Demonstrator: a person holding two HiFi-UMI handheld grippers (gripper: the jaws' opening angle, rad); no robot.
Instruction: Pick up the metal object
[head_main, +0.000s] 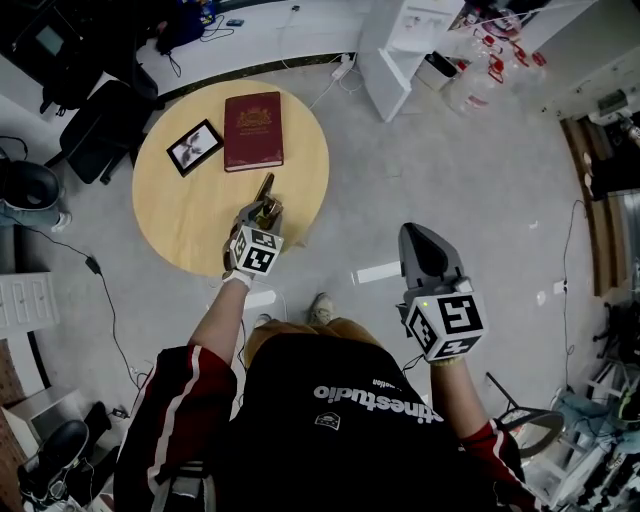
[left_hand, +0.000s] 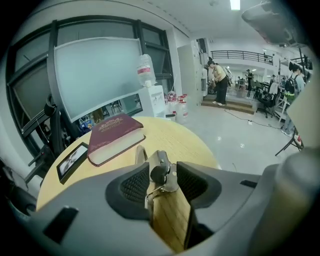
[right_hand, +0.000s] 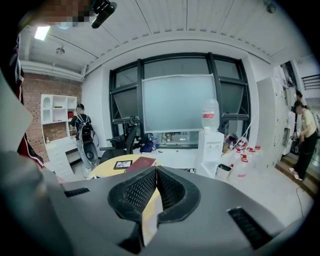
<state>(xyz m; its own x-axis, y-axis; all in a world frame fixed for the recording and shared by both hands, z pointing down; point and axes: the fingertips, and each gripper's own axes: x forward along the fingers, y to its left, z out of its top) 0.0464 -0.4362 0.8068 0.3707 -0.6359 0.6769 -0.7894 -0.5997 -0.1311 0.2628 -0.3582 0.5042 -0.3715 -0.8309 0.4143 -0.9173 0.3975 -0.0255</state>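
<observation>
A slim metal object (head_main: 265, 188) lies on the round wooden table (head_main: 190, 225), near its front right part. My left gripper (head_main: 262, 212) is down at the table with its jaws on either side of the object's near end. In the left gripper view the metal object (left_hand: 161, 172) sits between the two dark pads (left_hand: 134, 185) with a small gap showing, so my left gripper (left_hand: 157, 184) is open around it. My right gripper (head_main: 425, 248) hangs over the floor to the right of the table, and in its own view my right gripper (right_hand: 156, 189) has the pads together with nothing held.
A dark red book (head_main: 253, 130) and a small framed photo (head_main: 194, 147) lie at the table's far side. A black chair (head_main: 98, 130) stands left of the table. A white cabinet (head_main: 400, 45) and water bottles (head_main: 490, 70) stand beyond. People stand far off.
</observation>
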